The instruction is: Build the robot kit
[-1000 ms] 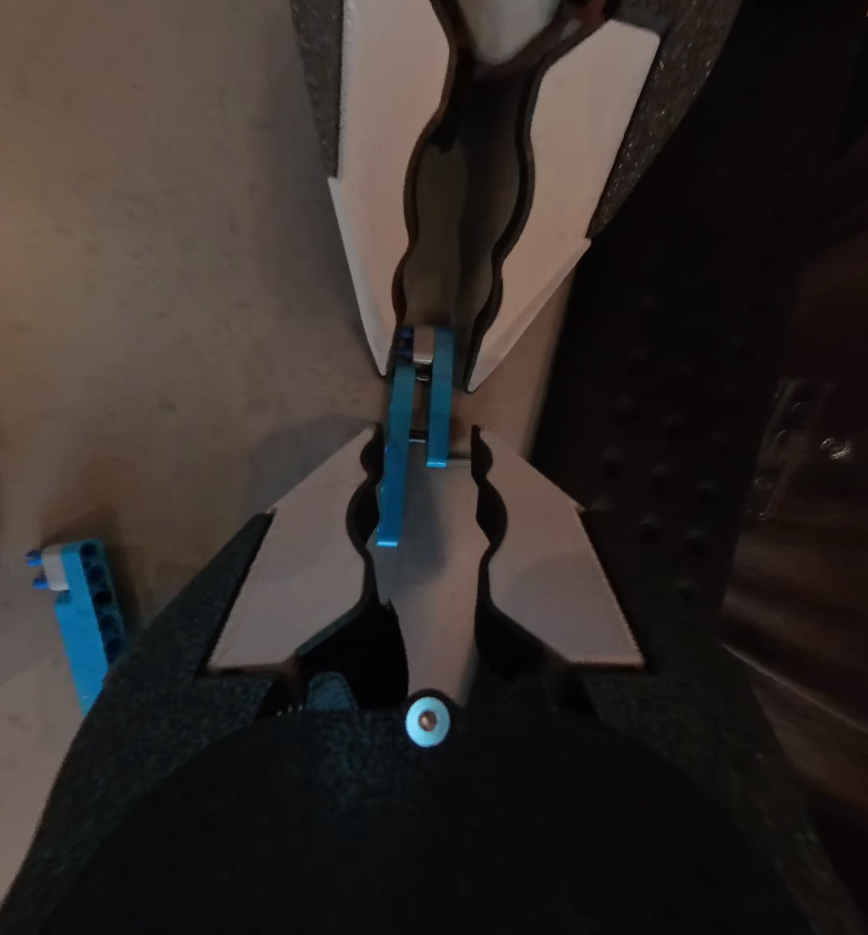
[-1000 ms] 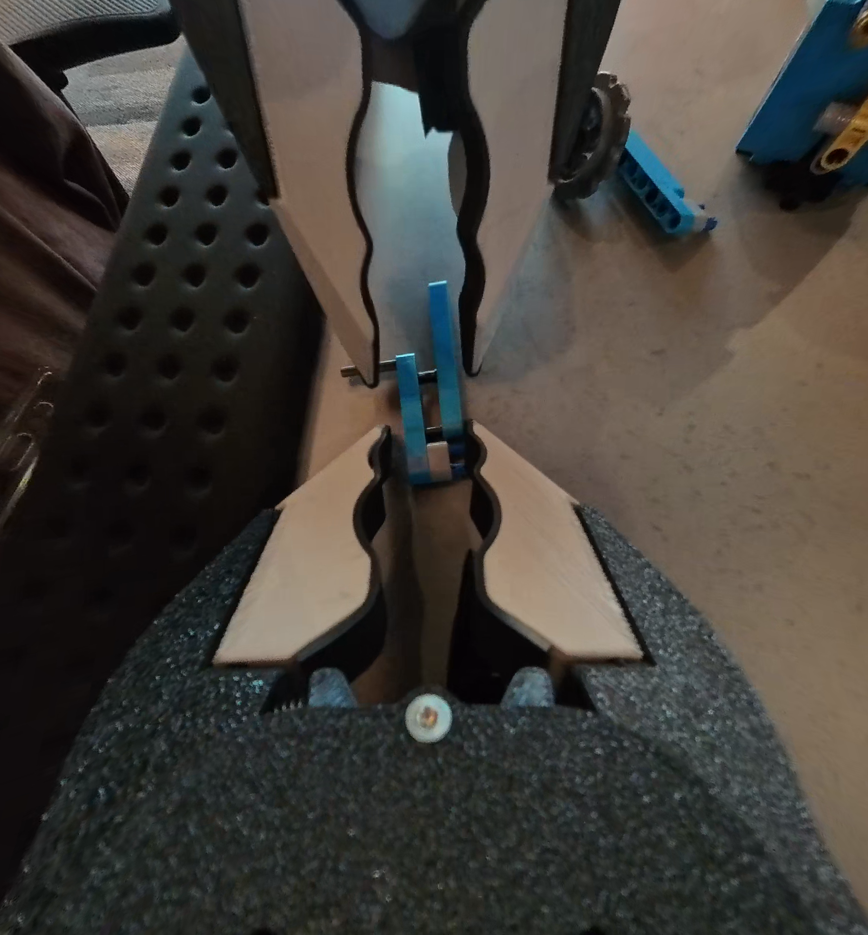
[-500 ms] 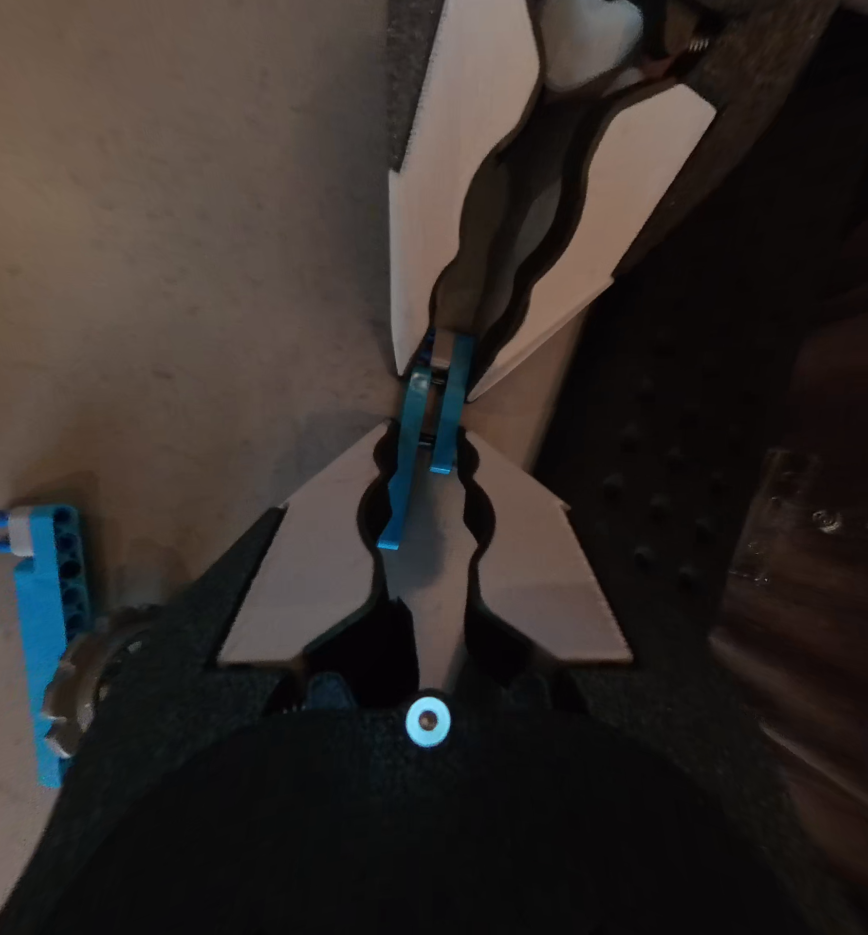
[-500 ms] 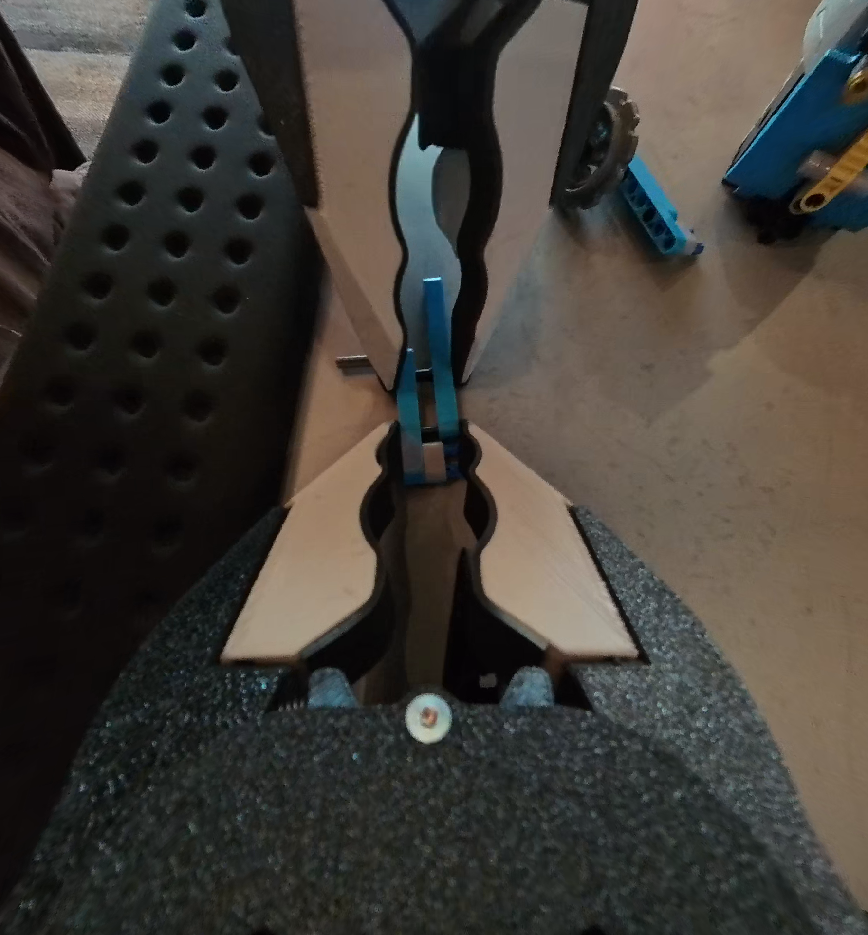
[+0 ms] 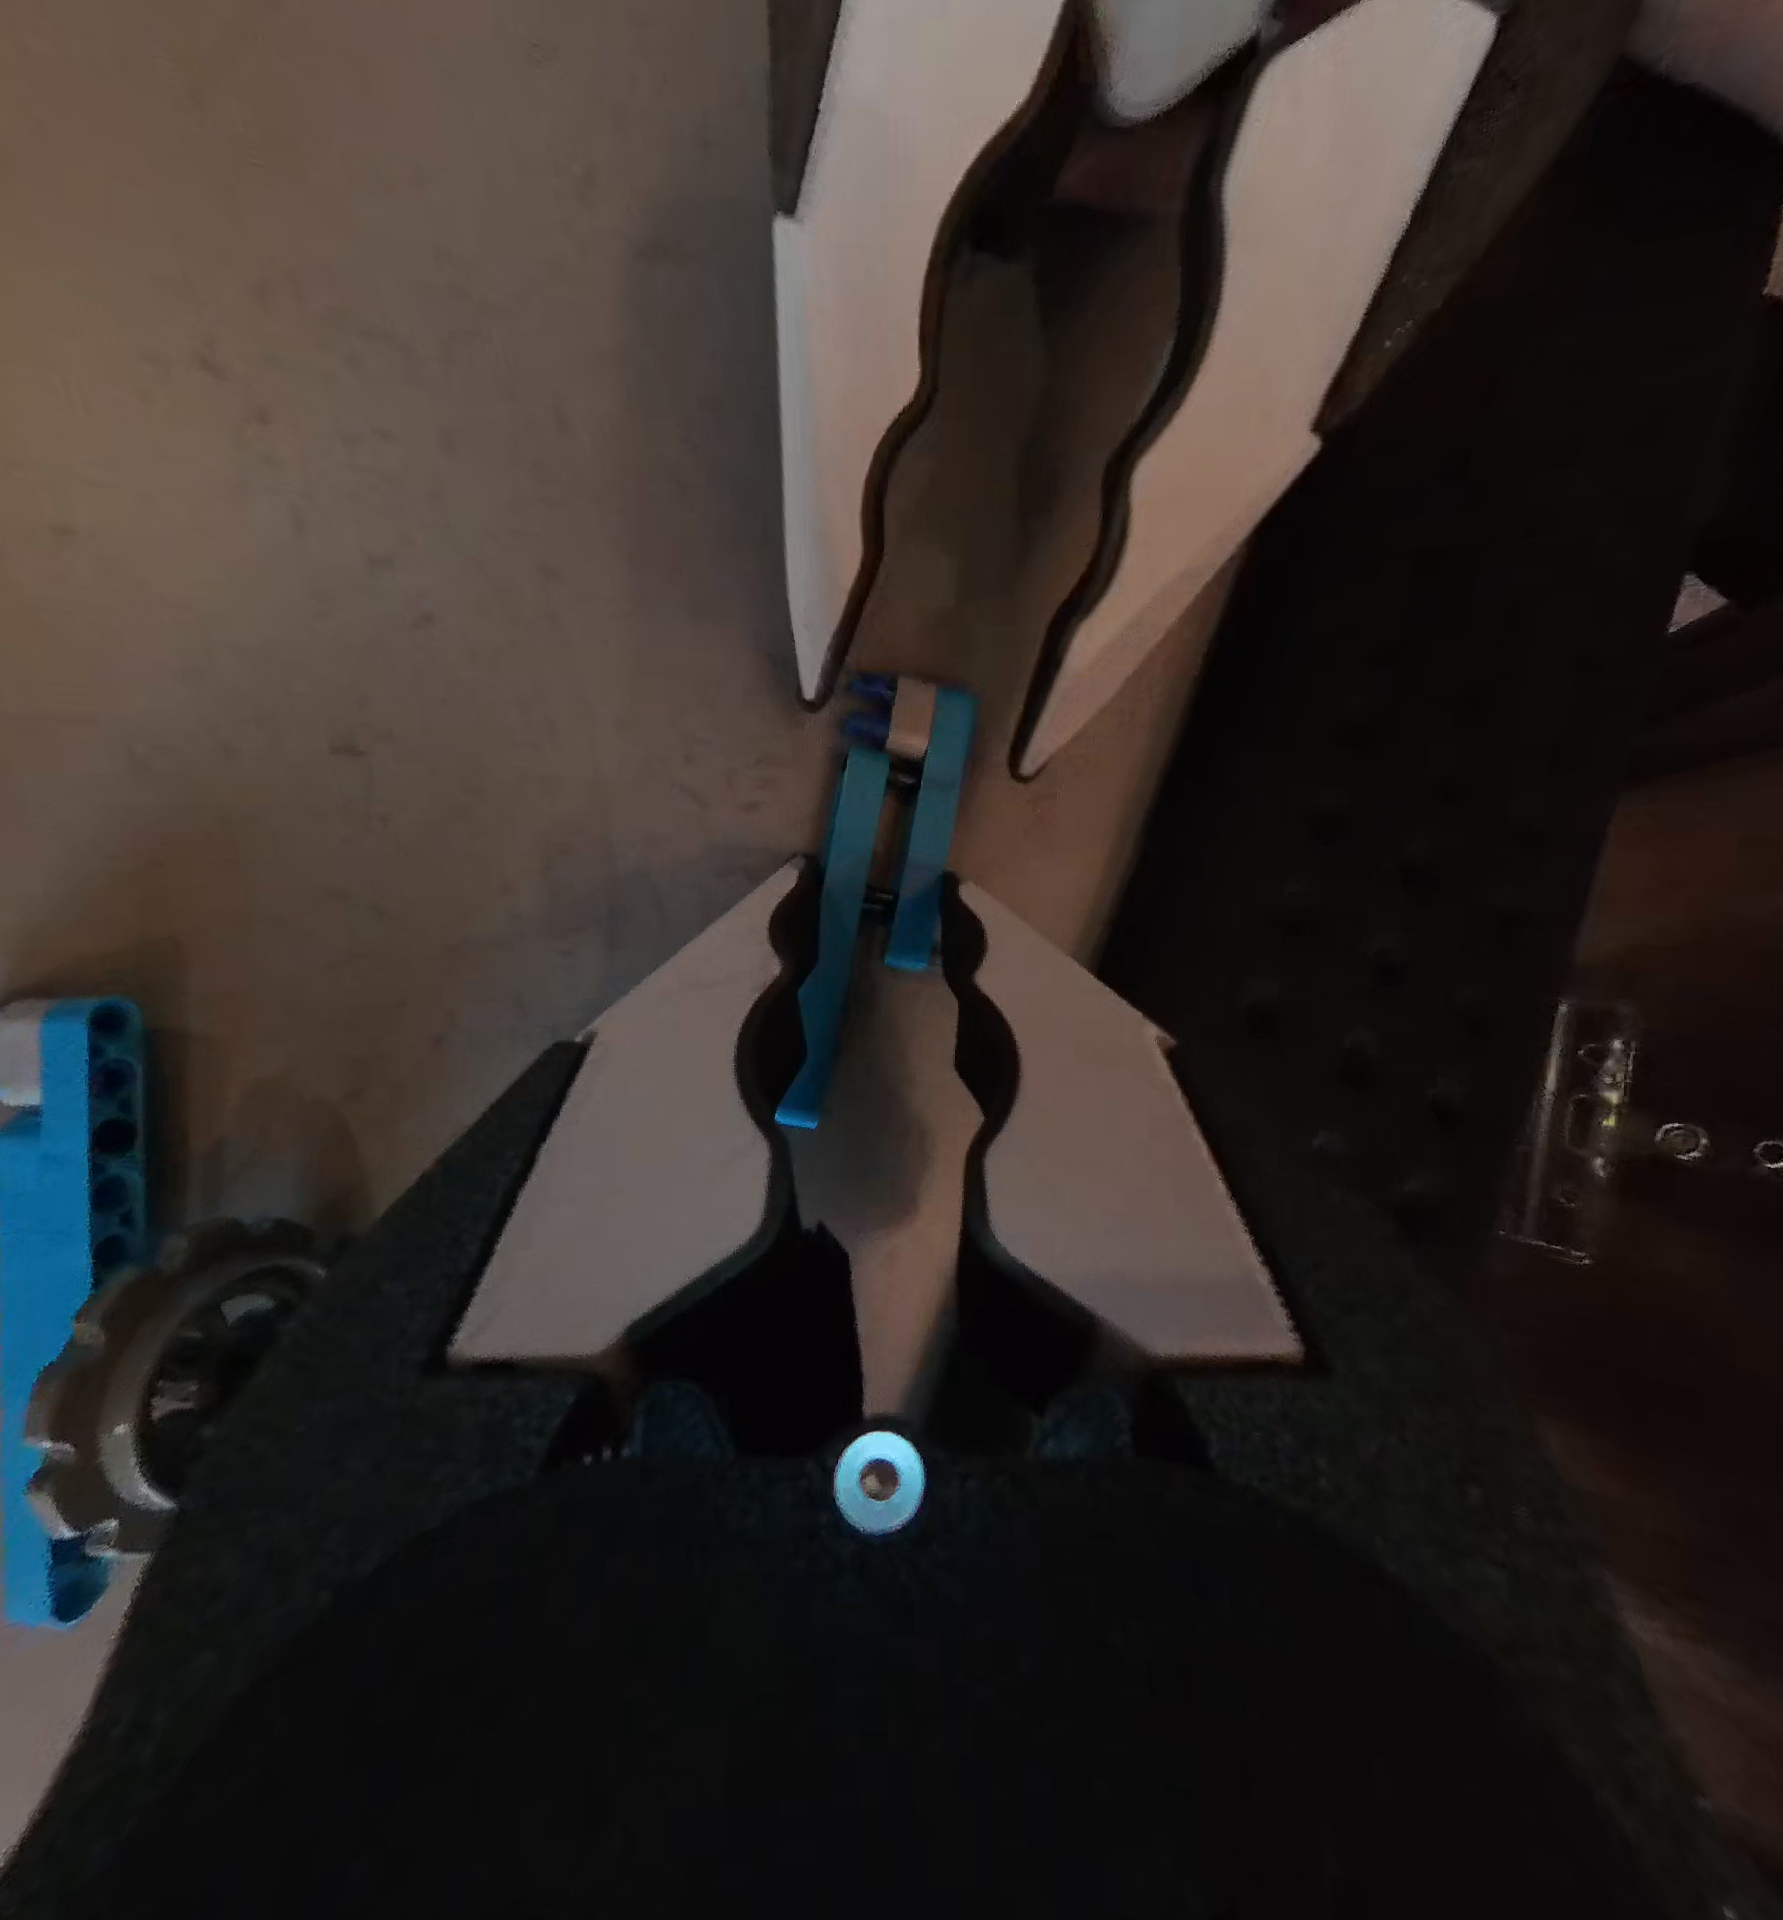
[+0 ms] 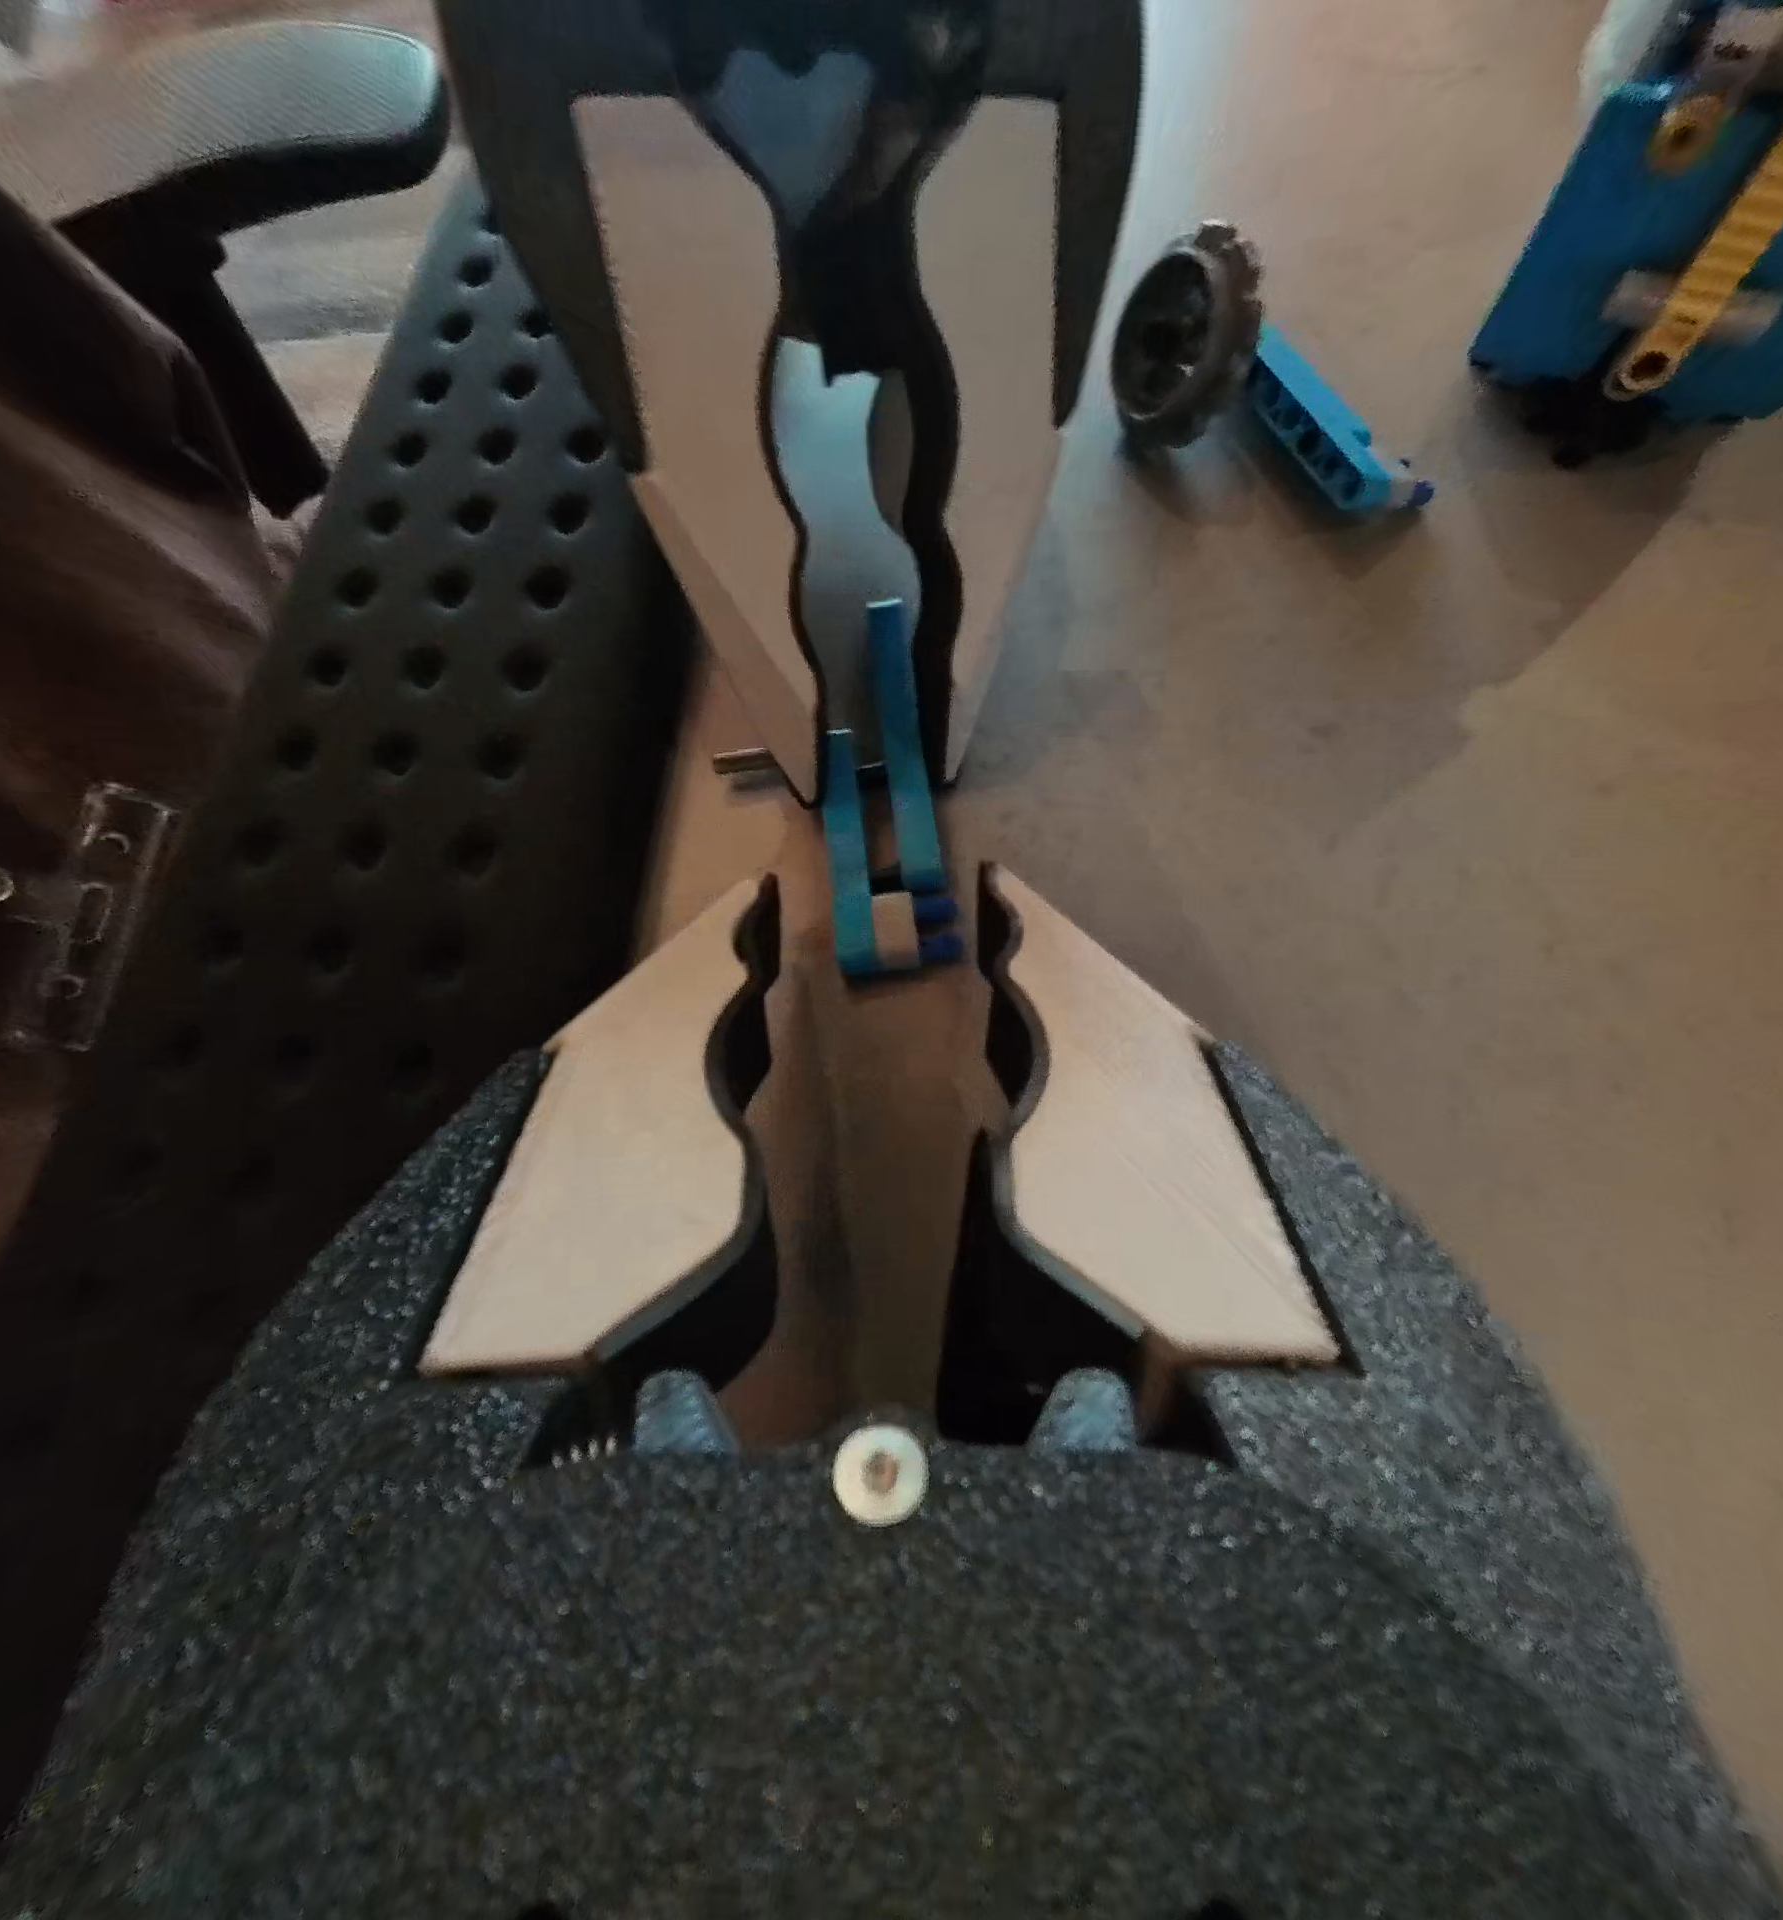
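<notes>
Spreading beneath everything, the beige table (image 6: 1386,935) carries the scattered parts, with a dark perforated panel (image 6: 430,665) running along its edge beside a person's brown sleeve (image 6: 56,623). A big blue block assembly with a yellow toothed strip (image 6: 1687,229) stands far off at the table's back. The two tools face each other tip to tip. The left gripper (image 5: 876,914) has its fingers pressed in on one end of the small blue beam assembly (image 5: 892,831), two slim blue beams joined by a thin dark axle and a grey connector with blue pins. The right gripper (image 6: 876,904) stands with its fingers spread, the pin end of the same assembly lying between the tips without either pad touching it. A loose blue holed beam (image 5: 66,1299) lies well to the side on the table, a grey-and-black toothed wheel (image 5: 149,1382) touching its end. A clear plastic clip (image 6: 87,914) sits on the sleeve.
</notes>
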`<state>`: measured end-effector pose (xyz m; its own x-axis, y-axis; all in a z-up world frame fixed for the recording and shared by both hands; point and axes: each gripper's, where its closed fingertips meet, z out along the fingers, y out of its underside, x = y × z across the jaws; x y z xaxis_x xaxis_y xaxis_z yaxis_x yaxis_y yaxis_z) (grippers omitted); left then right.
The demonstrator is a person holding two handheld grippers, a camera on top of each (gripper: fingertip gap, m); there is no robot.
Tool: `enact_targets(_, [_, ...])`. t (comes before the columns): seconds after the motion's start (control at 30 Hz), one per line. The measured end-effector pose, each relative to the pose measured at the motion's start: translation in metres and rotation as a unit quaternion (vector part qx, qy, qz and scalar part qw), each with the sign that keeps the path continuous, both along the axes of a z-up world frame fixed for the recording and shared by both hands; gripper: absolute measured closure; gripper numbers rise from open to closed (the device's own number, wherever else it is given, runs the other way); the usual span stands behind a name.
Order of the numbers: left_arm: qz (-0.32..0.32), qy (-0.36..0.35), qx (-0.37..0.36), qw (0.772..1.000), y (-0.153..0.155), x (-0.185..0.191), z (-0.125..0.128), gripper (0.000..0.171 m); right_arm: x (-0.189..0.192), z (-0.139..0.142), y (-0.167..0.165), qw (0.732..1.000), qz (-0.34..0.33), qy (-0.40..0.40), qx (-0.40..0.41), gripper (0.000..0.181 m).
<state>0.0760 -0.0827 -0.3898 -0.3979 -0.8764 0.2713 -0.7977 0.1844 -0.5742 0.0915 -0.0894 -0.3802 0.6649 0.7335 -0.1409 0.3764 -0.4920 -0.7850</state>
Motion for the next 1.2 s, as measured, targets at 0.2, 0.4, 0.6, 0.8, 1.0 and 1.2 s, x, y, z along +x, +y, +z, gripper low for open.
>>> enact_targets(0.2, [-0.017, -0.008, 0.030, 0.999, 0.000, 0.000, 0.000, 0.148, -0.008, -0.011, 0.007, 0.999, 0.010, -0.029, -0.017, 0.154])
enact_targets(0.4, [0.000, -0.021, -0.003, 1.000, -0.001, -0.003, 0.004, 0.135, -0.007, -0.011, 0.008, 0.999, 0.007, -0.053, 0.010, 0.156])
enact_targets(0.6, [0.016, -0.022, -0.016, 1.000, 0.007, -0.008, 0.004, 0.139, -0.007, -0.011, 0.008, 0.999, 0.006, -0.046, 0.004, 0.157])
enact_targets(0.8, [0.013, -0.032, 0.015, 0.999, 0.008, -0.007, 0.002, 0.144, -0.012, -0.003, 0.015, 1.000, -0.003, -0.018, 0.006, 0.145])
enact_targets(1.0, [0.017, -0.040, 0.044, 0.998, 0.010, -0.007, 0.000, 0.147, -0.018, -0.011, 0.019, 0.998, 0.008, -0.064, 0.020, 0.157])
enact_targets(1.2, [0.015, -0.037, 0.033, 0.999, 0.009, -0.008, 0.000, 0.147, -0.019, -0.011, 0.018, 0.993, 0.018, -0.108, 0.046, 0.158])
